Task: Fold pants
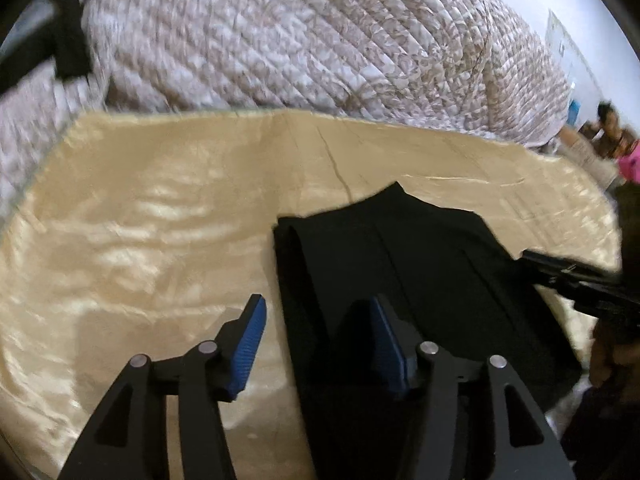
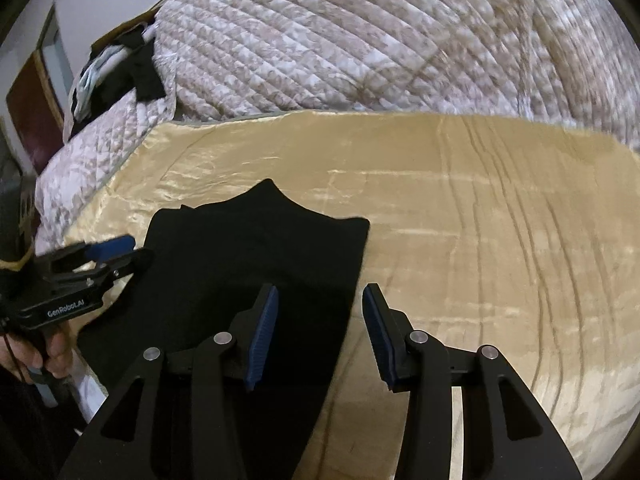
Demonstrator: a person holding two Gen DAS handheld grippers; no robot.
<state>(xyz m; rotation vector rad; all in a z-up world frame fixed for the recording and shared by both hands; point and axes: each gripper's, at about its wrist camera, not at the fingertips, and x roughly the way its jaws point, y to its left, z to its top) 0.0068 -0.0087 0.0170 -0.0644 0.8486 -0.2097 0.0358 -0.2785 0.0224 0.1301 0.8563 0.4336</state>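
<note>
The bed carries a quilted cover in a pale, mottled pattern, bunched up at the far side. Over its near part lies a cream satin sheet, glossy and lightly creased, which serves as my working surface.

On that sheet lie the black pants, already folded into a compact dark panel with a peaked far edge. They sit flat, between my two tools.

My left hand-held gripper stands with its fingers apart, straddling the left edge of the pants: one blue pad over bare sheet, the other over the cloth. I see no cloth pinched. My right hand-held gripper is likewise parted, astride the right edge of the pants, gripping nothing.

Handling assessment: the fabric looks light, soft and limp, so it will sag and drape once lifted. The satin beneath appears slippery, so I expect the bundle to slide rather than stay put if pushed. I would take hold at the two near corners, pinching all layers together, and lift evenly so that the fold does not come apart.
</note>
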